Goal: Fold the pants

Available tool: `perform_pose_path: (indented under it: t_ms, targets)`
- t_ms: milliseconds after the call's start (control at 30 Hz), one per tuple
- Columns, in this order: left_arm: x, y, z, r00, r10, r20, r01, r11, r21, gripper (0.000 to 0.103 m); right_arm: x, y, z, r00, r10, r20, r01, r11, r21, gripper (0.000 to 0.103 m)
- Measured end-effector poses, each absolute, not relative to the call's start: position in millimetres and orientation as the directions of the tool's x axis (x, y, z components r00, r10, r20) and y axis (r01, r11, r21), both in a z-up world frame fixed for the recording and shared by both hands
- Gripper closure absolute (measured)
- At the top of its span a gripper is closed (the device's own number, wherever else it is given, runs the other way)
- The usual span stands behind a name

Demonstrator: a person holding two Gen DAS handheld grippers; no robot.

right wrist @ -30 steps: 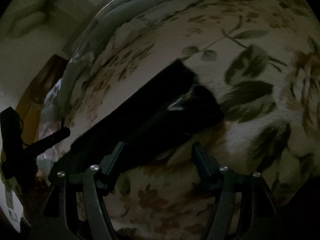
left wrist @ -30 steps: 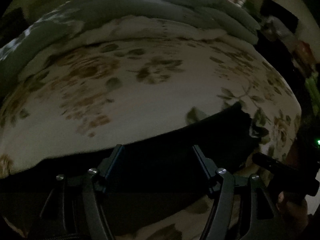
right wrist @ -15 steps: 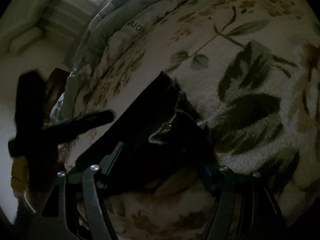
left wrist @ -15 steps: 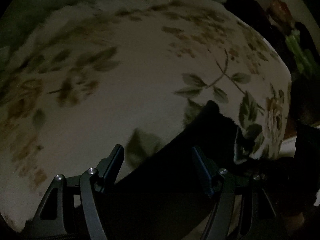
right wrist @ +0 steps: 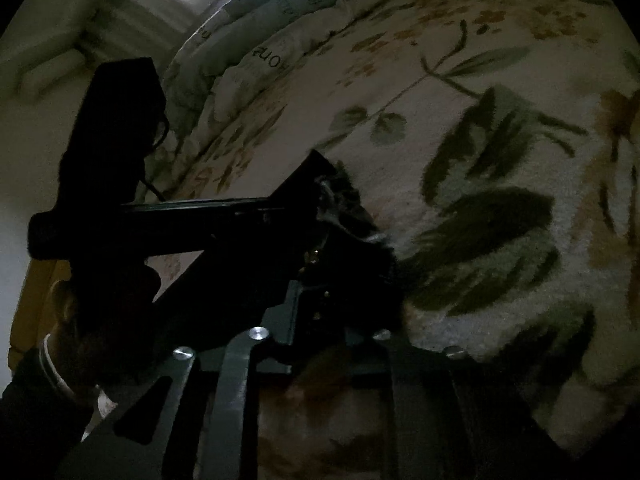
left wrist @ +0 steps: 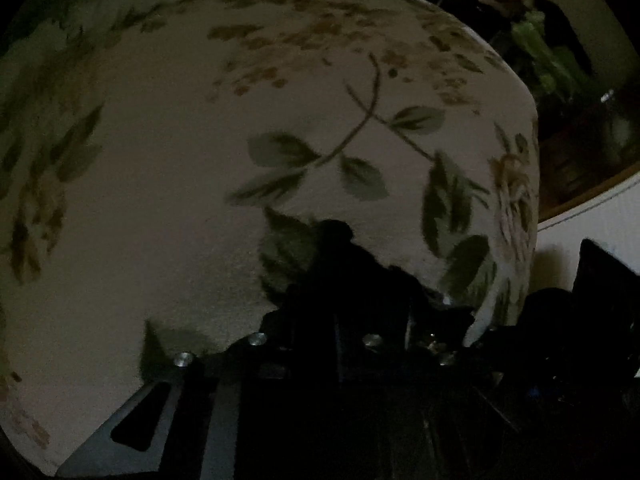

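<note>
Am pinching black pants (left wrist: 352,276) corner with left tool (left wrist: 332,320), fingers clenched on fabric at 6 o'clock on floral bed (left wrist: 180,200). Right tool (right wrist: 320,300) also gripping pants (right wrist: 344,204). Fold looking barely begun; most remaining.

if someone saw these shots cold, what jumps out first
The cream floral blanket with big green leaves fills both views. Against it, the black pants make a dark wedge low in the middle, and each claw, left claw and right claw, looks closed on that fabric. In the right wrist view the left claw's dark body looms at left, with a rumpled pale quilt behind.
</note>
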State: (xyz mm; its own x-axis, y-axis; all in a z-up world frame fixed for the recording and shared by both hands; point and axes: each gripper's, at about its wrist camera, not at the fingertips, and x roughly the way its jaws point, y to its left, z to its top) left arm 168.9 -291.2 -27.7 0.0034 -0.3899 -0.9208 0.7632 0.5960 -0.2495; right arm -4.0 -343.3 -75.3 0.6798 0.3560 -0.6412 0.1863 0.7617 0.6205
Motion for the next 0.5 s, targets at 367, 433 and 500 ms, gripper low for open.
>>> perform_pose_path:
  t_ms: [367,433,500]
  targets:
    - [151,-227,38,0.107,-0.576,-0.811,0.708,0.616,-0.344,0.094,-15,-323,-36,0.75,0.42,-0.51,0.017,0.76,0.65,0.09]
    - [148,-206,51,0.131,-0.599,-0.79,0.696,0.623,-0.357,0.094,-16,-311,-25,0.747,0.459,-0.481,-0.038,0.752,0.658,0.09]
    - [145,-182,62,0.159,-0.624,-0.765,0.675,0.634,-0.377,0.094,-15,-295,-14,0.734,0.504,-0.456,-0.101,0.745,0.66,0.09]
